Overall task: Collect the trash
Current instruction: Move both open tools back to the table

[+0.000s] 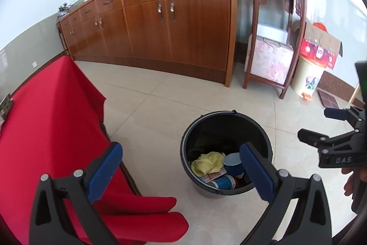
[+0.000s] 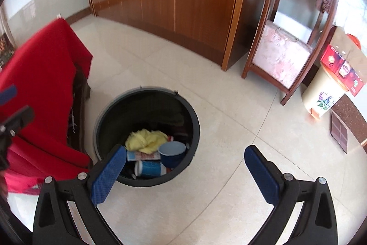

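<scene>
Blue ribbed pads point(image 2: 107, 178) — round black bucket point(image 2: 193, 128)

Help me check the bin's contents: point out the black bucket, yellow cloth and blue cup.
black bucket point(image 2: 195, 121): right wrist view, right rim.
yellow cloth point(image 2: 146, 139): right wrist view, crumpled middle.
blue cup point(image 2: 170, 156): right wrist view, outer side.

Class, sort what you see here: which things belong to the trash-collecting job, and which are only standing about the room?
Belonging to the job:
black bucket
yellow cloth
blue cup
blue-and-white can
left gripper, open
right gripper, open

Standing about:
wooden sideboard
carved stand
cream pedal bin
red cardboard box
red cloth
</scene>
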Demonstrator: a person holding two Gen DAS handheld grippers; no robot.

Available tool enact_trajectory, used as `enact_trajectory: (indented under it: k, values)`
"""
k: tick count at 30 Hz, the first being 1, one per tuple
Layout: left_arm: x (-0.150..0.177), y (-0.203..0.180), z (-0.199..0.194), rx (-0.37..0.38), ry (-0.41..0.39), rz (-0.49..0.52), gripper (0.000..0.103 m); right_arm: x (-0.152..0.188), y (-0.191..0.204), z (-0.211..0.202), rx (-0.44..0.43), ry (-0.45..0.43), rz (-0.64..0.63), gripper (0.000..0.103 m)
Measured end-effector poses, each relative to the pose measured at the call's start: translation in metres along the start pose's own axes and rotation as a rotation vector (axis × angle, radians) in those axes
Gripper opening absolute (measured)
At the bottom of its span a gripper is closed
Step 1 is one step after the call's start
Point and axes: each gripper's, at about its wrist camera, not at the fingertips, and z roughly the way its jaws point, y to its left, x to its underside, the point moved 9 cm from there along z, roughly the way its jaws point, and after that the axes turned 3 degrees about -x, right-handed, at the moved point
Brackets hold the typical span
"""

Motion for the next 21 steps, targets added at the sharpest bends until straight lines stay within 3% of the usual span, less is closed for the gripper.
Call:
enact_trajectory:
  k: [12, 21]
  values:
    - [0.002, 0.053, -0.051, -0.062, -0.061, -0.075, 0.103, -0.015, 0.056, -0.058, -0.062, -0.114, 0.014, 0.103]
    - [0.01, 0.117, -0.093, -0.158, -0.095, -0.15, 0.103, -0.032, 0.134, -0.092, -0.146, -0.179, -0.057, 0.103]
